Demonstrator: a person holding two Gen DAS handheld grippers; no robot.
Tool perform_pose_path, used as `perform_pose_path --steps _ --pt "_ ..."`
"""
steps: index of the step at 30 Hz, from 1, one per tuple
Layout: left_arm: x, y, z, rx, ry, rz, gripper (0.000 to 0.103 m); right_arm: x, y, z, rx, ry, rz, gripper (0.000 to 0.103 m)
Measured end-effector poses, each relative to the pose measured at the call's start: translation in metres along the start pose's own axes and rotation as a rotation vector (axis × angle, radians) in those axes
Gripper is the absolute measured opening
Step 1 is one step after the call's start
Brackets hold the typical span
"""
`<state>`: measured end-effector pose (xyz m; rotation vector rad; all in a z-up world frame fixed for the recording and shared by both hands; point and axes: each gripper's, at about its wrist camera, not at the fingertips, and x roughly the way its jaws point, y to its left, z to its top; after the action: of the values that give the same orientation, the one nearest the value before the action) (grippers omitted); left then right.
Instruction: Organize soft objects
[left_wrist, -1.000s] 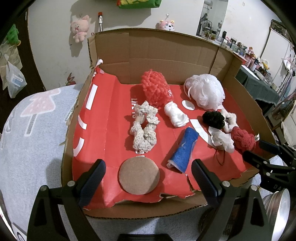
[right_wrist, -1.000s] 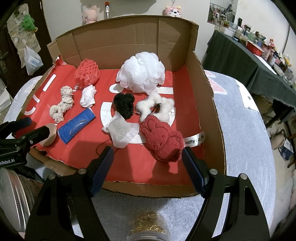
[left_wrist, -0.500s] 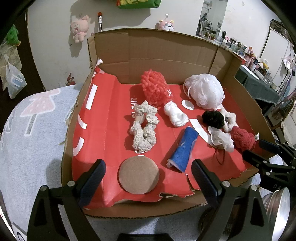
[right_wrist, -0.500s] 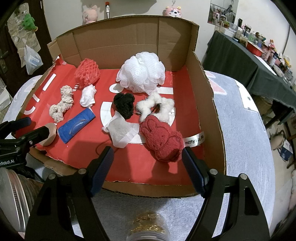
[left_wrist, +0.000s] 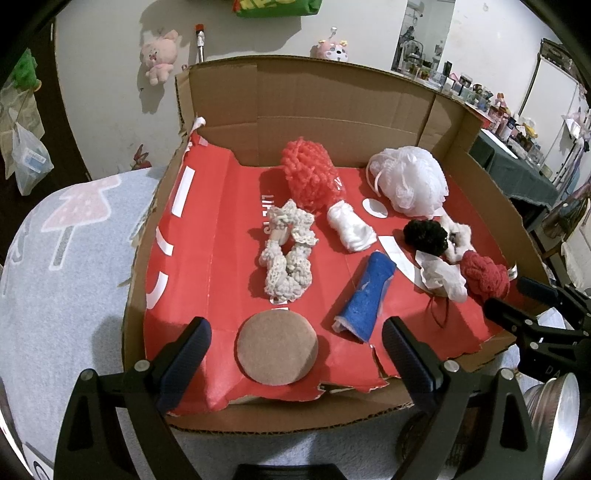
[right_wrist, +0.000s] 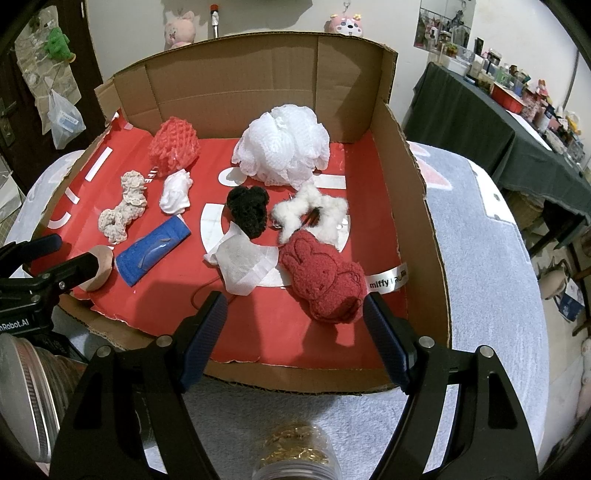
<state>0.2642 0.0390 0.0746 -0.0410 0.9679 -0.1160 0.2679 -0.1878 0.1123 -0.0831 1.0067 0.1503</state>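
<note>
A cardboard box (left_wrist: 332, 96) lined with red paper (left_wrist: 221, 229) holds several soft things. In the left wrist view: a brown round puff (left_wrist: 277, 349), a blue cloth roll (left_wrist: 367, 295), a cream lace scrunchie (left_wrist: 288, 254), a white cloth (left_wrist: 351, 227), a coral mesh ball (left_wrist: 308, 177), a white bath pouf (left_wrist: 410, 181). In the right wrist view: a red bunny plush (right_wrist: 325, 280), a black pom (right_wrist: 248, 208), a white gauze piece (right_wrist: 243, 264), a white fluffy scrunchie (right_wrist: 314, 212). My left gripper (left_wrist: 295, 354) is open at the box's front edge around the puff. My right gripper (right_wrist: 295, 325) is open and empty before the bunny.
The box stands on a grey-blue towel (right_wrist: 487, 258). A metal lid (left_wrist: 557, 413) lies at the front between the grippers. A jar of gold bits (right_wrist: 295, 454) stands under my right gripper. A dark-clothed side table (right_wrist: 480, 110) with clutter is at the right.
</note>
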Motion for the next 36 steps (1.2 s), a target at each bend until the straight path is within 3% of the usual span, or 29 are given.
perform_pose_path --steps 8,18,23,28,32,36 --pt "-0.020 0.006 0.002 -0.014 -0.039 -0.016 0.097 -0.013 0.001 0.004 -0.035 -0.025 0.022 0.075" --pt "-0.093 0.003 -0.017 -0.021 -0.215 -0.008 0.103 -0.076 -0.010 -0.002 -0.012 -0.166 -0.024 0.076" --pt "-0.135 -0.011 -0.047 -0.002 -0.324 -0.003 0.103 -0.124 -0.004 -0.030 -0.044 -0.283 -0.007 0.092" --pt "-0.157 -0.024 -0.088 -0.002 -0.391 -0.019 0.103 -0.155 0.001 -0.067 -0.039 -0.357 0.021 0.093" --pt "-0.155 -0.035 -0.120 0.008 -0.405 -0.007 0.103 -0.159 0.005 -0.102 -0.035 -0.391 0.007 0.093" --pt "-0.135 -0.040 -0.145 0.007 -0.355 -0.026 0.103 -0.141 0.010 -0.135 -0.034 -0.380 -0.015 0.095"
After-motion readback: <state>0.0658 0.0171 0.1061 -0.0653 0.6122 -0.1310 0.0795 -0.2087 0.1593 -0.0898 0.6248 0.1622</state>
